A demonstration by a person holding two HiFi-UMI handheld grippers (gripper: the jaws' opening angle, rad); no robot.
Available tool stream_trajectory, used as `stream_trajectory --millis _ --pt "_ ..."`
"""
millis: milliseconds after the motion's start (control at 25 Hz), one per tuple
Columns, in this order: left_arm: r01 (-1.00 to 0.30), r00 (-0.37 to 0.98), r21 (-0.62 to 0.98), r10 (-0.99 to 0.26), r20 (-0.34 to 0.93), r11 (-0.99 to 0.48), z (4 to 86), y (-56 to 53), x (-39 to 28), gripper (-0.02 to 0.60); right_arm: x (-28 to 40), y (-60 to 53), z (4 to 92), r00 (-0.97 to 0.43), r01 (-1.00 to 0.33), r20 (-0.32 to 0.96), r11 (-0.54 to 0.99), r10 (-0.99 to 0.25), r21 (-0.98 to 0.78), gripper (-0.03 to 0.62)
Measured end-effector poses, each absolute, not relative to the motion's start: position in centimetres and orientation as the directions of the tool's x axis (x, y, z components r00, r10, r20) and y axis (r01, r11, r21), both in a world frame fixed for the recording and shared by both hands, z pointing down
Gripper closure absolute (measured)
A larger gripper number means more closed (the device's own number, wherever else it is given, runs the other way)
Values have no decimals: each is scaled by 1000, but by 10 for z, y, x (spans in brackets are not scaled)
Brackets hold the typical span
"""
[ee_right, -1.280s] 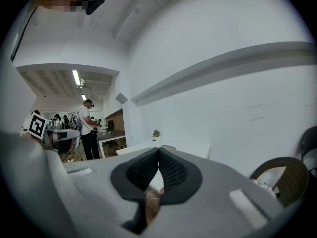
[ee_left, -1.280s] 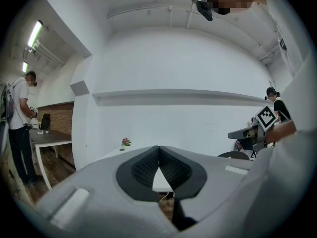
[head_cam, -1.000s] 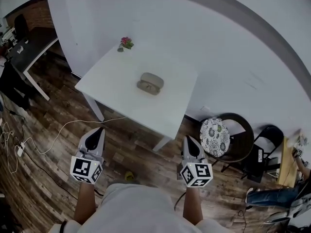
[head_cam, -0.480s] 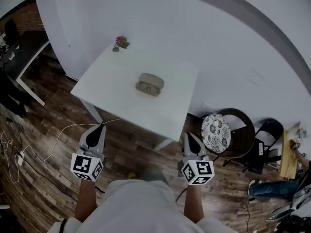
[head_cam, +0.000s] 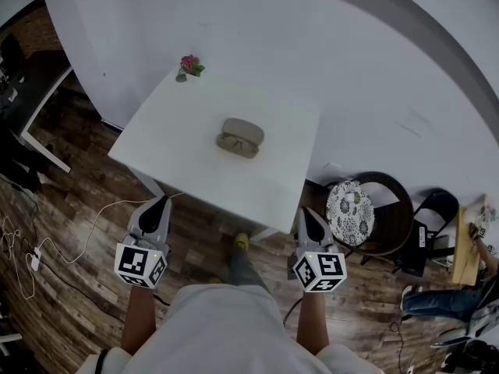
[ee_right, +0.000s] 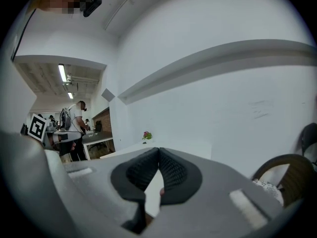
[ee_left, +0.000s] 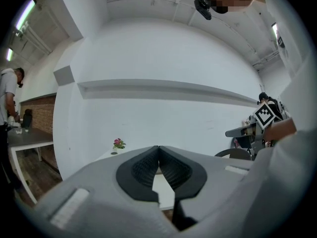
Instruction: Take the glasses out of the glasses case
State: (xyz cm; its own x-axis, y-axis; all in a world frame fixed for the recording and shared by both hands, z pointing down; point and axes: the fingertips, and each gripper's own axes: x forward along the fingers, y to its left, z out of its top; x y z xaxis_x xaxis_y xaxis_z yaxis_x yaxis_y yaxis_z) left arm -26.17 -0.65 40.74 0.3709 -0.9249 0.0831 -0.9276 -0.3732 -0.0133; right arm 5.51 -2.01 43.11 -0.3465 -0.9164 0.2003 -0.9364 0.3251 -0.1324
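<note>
Your left gripper (head_cam: 162, 199) hangs over the dark wood-plank floor (head_cam: 70, 310), just short of the near edge of the white square table (head_cam: 179, 123). Its jaws are pressed together with nothing between them, and the left gripper view shows the ribbed black pads (ee_left: 141, 170) meeting at their tips. Your right gripper (head_cam: 304, 211) sits level with it on the right, also near the table's near edge. Its jaws are closed and empty too, with the black pads (ee_right: 173, 171) touching at the front. Each gripper's marker cube faces up toward your head, and your forearms run back to your pale shirt.

The beige oval glasses case (head_cam: 242, 135) lies by itself around the middle of the table, well apart from both grippers and slightly nearer the right one. A darker outline shows along its near side. That may be the glasses or an open lid, but it is too small to tell.

A small pot of pink flowers (head_cam: 187, 65) stands at the table's far left corner, close to the white wall (head_cam: 327, 45). Your yellow-green shoe (head_cam: 241, 242) is on the floor between the two grippers, under the table's near edge. A thin white cable (head_cam: 93, 216) trails across the floor on the left. To the right of the table stands a round dark-framed chair with a floral-patterned cushion (head_cam: 351, 213), and a black folding chair (head_cam: 427, 228) stands farther right.
</note>
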Motion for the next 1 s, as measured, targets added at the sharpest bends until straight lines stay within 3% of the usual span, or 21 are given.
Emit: stream_trajectory --millis 1000 --pt "-927 355 -40 -910 215 -372 432 -193 -214 572 85 -217 466 -408 -910 275 363 -871 -200 591"
